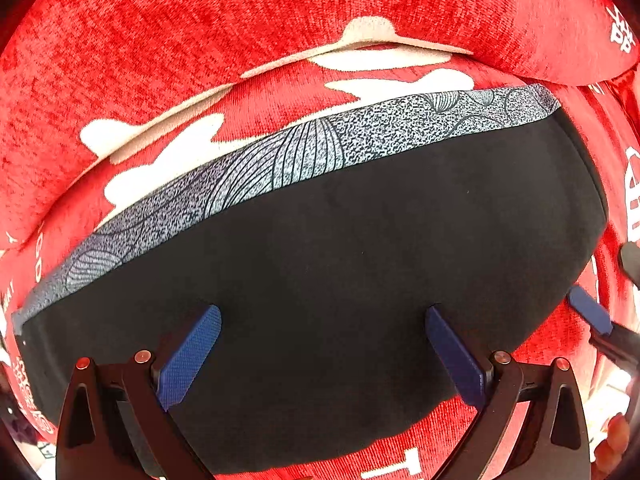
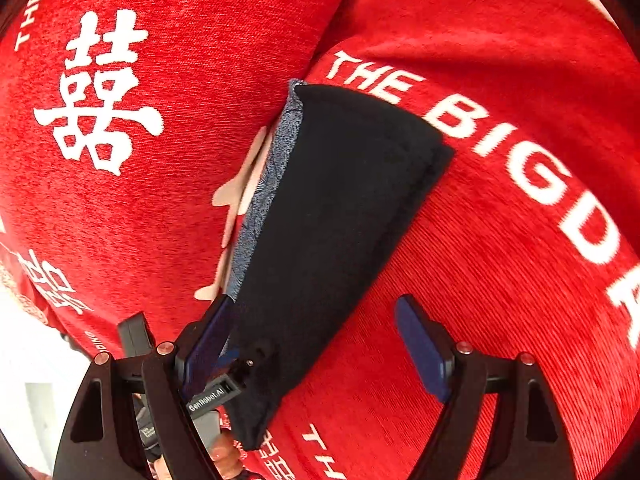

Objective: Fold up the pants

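Note:
The black pants lie folded into a compact block with a grey patterned waistband along the far edge. My left gripper points straight down over them, open, its blue pads spread wide above the black cloth. A blue fingertip of my right gripper shows at the block's right end. In the right wrist view the pants stretch away lengthwise. My right gripper is open around their near end, pads apart from the cloth. The left gripper's body sits low at the left there.
The pants rest on a red textured cover with white lettering and characters. A raised red cushion runs along the far side behind the waistband. A person's fingers show at the bottom edge.

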